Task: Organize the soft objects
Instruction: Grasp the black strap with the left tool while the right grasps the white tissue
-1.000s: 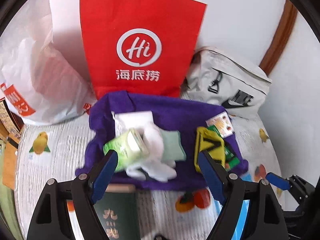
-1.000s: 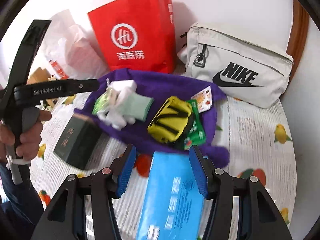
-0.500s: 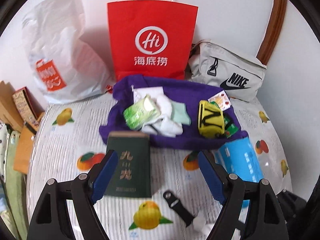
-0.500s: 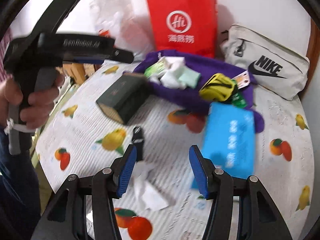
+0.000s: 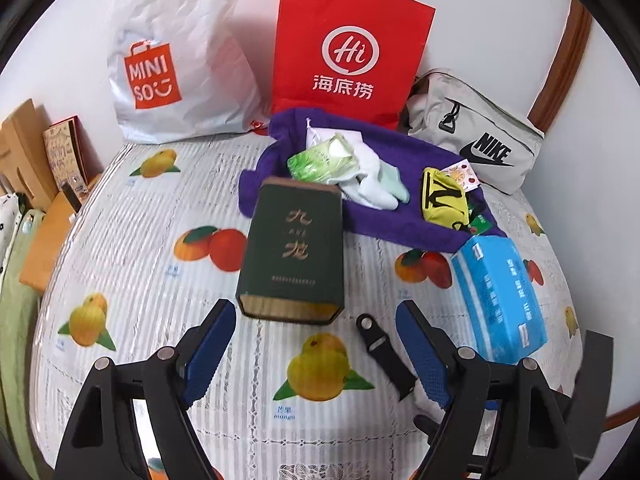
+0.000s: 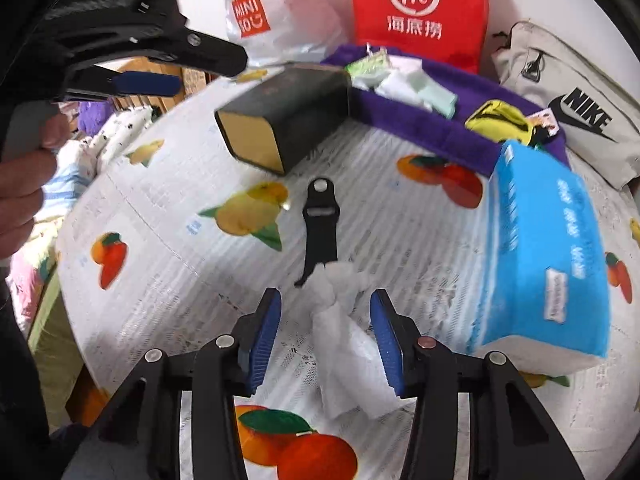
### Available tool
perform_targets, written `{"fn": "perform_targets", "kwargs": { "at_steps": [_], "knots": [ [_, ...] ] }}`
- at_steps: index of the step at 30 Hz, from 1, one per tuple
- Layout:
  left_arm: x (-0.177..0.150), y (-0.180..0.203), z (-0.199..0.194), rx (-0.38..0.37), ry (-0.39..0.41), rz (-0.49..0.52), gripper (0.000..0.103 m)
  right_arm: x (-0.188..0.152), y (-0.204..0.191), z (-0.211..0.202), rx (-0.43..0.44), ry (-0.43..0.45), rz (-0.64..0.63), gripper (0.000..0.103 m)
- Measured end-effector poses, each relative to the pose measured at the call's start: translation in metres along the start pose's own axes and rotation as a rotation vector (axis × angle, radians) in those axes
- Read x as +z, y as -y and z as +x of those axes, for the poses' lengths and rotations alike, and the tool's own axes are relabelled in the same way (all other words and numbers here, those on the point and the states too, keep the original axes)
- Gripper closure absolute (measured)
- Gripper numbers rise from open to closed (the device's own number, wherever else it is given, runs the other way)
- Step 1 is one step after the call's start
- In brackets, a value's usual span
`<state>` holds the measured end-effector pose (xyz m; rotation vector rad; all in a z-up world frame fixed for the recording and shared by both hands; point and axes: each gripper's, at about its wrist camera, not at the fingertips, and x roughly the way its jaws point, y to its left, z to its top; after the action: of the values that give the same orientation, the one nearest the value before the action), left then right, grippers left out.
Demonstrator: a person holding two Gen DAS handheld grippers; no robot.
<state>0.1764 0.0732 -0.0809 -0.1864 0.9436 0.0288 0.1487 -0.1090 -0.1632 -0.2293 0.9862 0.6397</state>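
Directly between the spread blue pads of the right gripper (image 6: 325, 336) lies the crumpled white tissue (image 6: 344, 344) on the fruit-print tablecloth (image 6: 168, 280); whether either pad touches it cannot be told. At its 12 o'clock a flat black strap piece (image 6: 320, 224) rests against the tissue's far end. At 2 o'clock the blue tissue pack (image 6: 544, 256) sits close beside; at 11 o'clock stands the dark green tin box (image 5: 294, 254), touching the purple towel (image 5: 400, 216) behind it, which carries a green wipes packet (image 5: 320, 160), pale socks (image 5: 380, 184) and a yellow pouch (image 5: 442, 200). The left gripper (image 5: 316, 356) hangs wide open and empty, the strap piece between its pads.
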Motion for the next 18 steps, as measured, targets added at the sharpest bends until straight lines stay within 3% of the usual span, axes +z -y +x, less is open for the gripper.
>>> {"fn": "perform_targets", "kwargs": {
  "at_steps": [3, 8, 18],
  "knots": [
    [-0.01, 0.0, 0.006, -0.032, -0.013, -0.009, 0.022, -0.007, -0.004, 0.009, -0.029, -0.005, -0.023, 0.081],
    [-0.023, 0.005, 0.018, -0.047, -0.031, -0.013, 0.022, -0.01, 0.004, -0.003, 0.015, 0.022, 0.016, 0.081],
    [-0.048, 0.042, 0.069, -0.009, -0.184, 0.053, 0.022, -0.025, 0.032, -0.045, -0.034, 0.067, 0.081, 0.081]
  ]
}}
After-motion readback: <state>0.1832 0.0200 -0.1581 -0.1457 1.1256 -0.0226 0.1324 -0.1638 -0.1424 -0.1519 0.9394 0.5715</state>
